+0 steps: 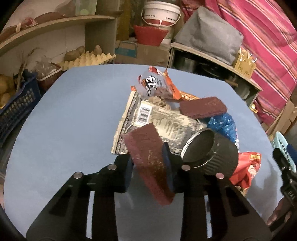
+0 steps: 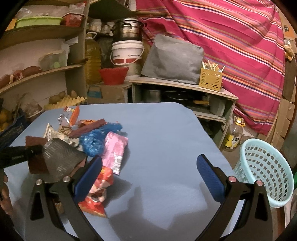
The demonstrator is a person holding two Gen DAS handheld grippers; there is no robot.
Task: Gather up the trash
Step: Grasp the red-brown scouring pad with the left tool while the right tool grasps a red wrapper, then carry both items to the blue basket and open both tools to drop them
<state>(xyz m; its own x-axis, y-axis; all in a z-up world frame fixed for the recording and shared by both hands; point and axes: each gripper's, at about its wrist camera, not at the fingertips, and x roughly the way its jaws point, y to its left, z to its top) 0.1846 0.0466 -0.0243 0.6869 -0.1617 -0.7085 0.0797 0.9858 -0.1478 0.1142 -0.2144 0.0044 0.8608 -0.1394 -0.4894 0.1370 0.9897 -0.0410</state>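
Little print proved legible to us. Ahead of the left gripper, a silver wrapper (image 1: 157,126) carried a barcode label (image 1: 143,115) and fine lines we could not read. Beyond it, a clear snack bag (image 1: 154,83) bore bold white letters we could not decipher. A white bucket (image 1: 161,13) further back showed blurred lettering.

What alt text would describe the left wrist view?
The left gripper holds a maroon pad between its fingers above a blue table. Behind it lie a tin can, a second pad and wrappers.
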